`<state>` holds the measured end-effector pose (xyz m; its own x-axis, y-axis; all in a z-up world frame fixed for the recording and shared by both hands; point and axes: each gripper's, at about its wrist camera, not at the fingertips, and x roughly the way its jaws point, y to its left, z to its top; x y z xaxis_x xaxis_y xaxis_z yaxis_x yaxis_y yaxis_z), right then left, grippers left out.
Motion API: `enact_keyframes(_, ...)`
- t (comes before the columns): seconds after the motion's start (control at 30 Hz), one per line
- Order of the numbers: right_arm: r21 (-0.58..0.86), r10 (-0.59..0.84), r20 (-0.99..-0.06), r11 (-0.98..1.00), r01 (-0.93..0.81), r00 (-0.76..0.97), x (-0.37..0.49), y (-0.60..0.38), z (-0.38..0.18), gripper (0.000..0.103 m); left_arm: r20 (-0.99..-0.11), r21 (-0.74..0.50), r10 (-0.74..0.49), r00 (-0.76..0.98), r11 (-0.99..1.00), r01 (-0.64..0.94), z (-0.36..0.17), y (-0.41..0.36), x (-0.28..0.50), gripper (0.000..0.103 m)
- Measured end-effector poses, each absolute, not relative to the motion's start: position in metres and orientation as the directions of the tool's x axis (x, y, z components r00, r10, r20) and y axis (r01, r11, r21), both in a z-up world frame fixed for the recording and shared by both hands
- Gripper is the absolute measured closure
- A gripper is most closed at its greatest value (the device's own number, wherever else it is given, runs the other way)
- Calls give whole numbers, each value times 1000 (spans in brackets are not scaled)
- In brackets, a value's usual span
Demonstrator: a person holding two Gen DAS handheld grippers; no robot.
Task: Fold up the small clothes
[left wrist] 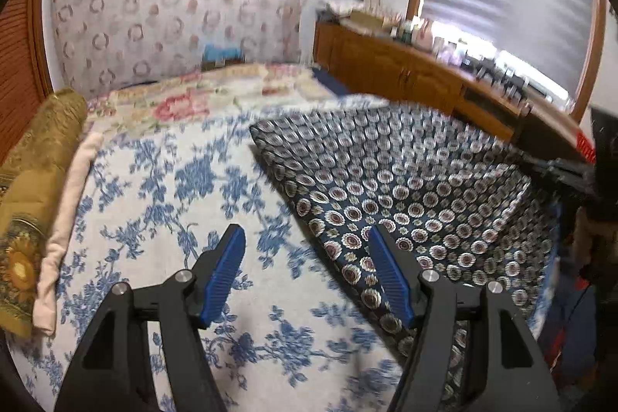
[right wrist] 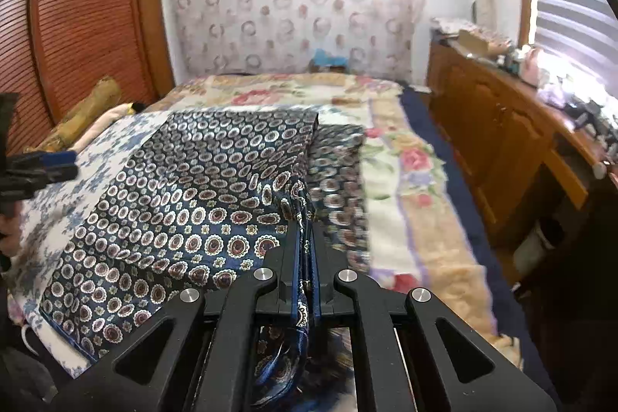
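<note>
A dark blue cloth with round medallion print (left wrist: 405,180) lies spread on the bed, partly lifted at its right side. My left gripper (left wrist: 307,234) is open and empty, above the blue-flowered sheet (left wrist: 162,188), its right finger at the cloth's near left edge. My right gripper (right wrist: 305,219) is shut on the cloth (right wrist: 185,188), pinching a bunched edge between its blue pads and holding it up. The left gripper also shows at the left edge of the right wrist view (right wrist: 46,165).
A rolled gold-patterned cloth (left wrist: 34,180) and a cream roll (left wrist: 65,219) lie along the bed's left side. A floral blanket (right wrist: 401,157) covers the far and right bed. A wooden dresser (right wrist: 502,126) with clutter stands on the right under the window.
</note>
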<state>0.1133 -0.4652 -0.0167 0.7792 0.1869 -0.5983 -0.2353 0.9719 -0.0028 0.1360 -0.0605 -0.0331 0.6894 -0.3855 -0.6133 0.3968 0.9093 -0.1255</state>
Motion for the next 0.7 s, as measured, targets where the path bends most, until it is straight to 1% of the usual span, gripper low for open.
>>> enact_keyframes(0.07, -6, 153, -590, 981, -194, 793, 105, -478, -15, 102, -597, -152, -410, 689, 902, 405, -28, -61, 128, 36)
enact_keyframes(0.13, 19, 145, -598, 986, -167, 788, 101, -491, -18, 102, -598, -160, -419, 683, 898, 411, -29, -65, 125, 36)
enact_keyframes(0.2, 45, 157, -627, 985, -166, 763, 103, -498, -26, 102, -613, -158, -422, 668, 894, 419, -35, -71, 122, 36)
enact_keyframes(0.3, 26, 134, -656, 987, -156, 742, 108, -498, -39, 102, -638, -167, -424, 643, 891, 423, -48, -79, 120, 36)
enact_keyframes(0.5, 47, 145, -652, 987, -150, 744, 108, -502, -39, 101, -674, -200, -457, 580, 869, 453, -65, -90, 101, 36)
enact_keyframes(0.57, 41, 137, -652, 989, -145, 745, 105, -503, -39, 97, -670, -213, -473, 572, 861, 462, -64, -91, 91, 36)
enact_keyframes(0.6, 27, 121, -656, 990, -137, 745, 103, -502, -38, 92, -665, -224, -483, 570, 857, 464, -63, -90, 86, 36)
enact_keyframes(0.63, 17, 110, -660, 991, -132, 743, 102, -503, -38, 84, -663, -233, -490, 567, 854, 466, -63, -90, 83, 36)
enact_keyframes(0.7, 13, 105, -660, 992, -129, 744, 96, -502, -37, 76, -662, -250, -504, 556, 847, 470, -65, -89, 76, 36)
